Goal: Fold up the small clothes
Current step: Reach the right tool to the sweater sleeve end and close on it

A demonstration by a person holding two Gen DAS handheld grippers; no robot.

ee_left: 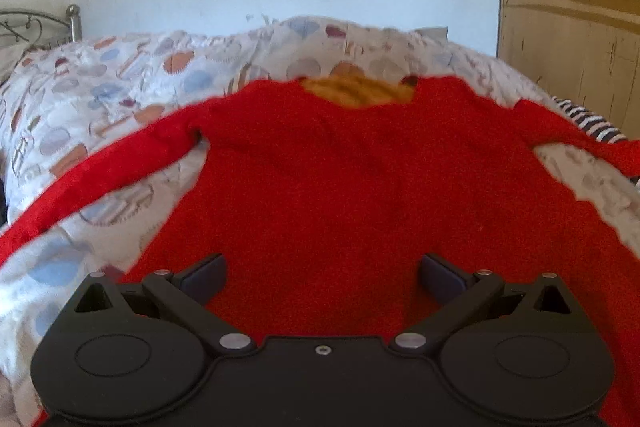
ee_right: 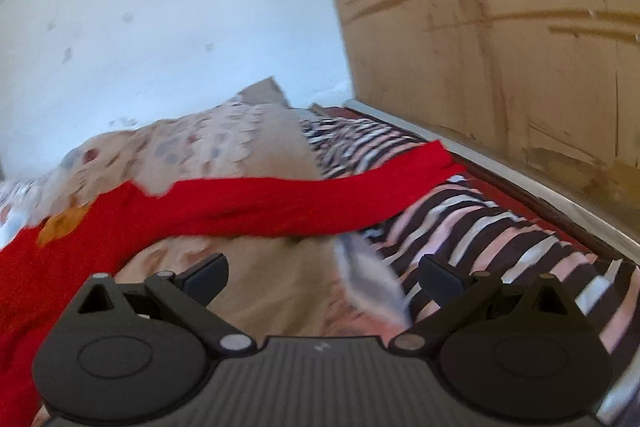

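Red sweater (ee_left: 340,179) spread flat, centre frame, on patterned duvet (ee_left: 120,87); sleeves out sideways. Soft, limp, light knit, likely: take hold at sleeve cuff (ee_right: 432,159) or hem. Left hand-held gripper (ee_left: 322,277) apart, empty; right hand-held gripper (ee_right: 324,277) apart, empty, near striped sheet (ee_right: 500,239).

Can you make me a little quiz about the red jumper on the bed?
1. True or false: the red jumper lies spread flat with both sleeves out.
2. The end of the right sleeve rests on: A) a striped cloth B) a pillow C) the floor.
3. Fill in: the left hand-held gripper is ____ and holds nothing.

Key: 1 true. 2 A. 3 open; the right hand-held gripper is open too, over the patterned quilt.
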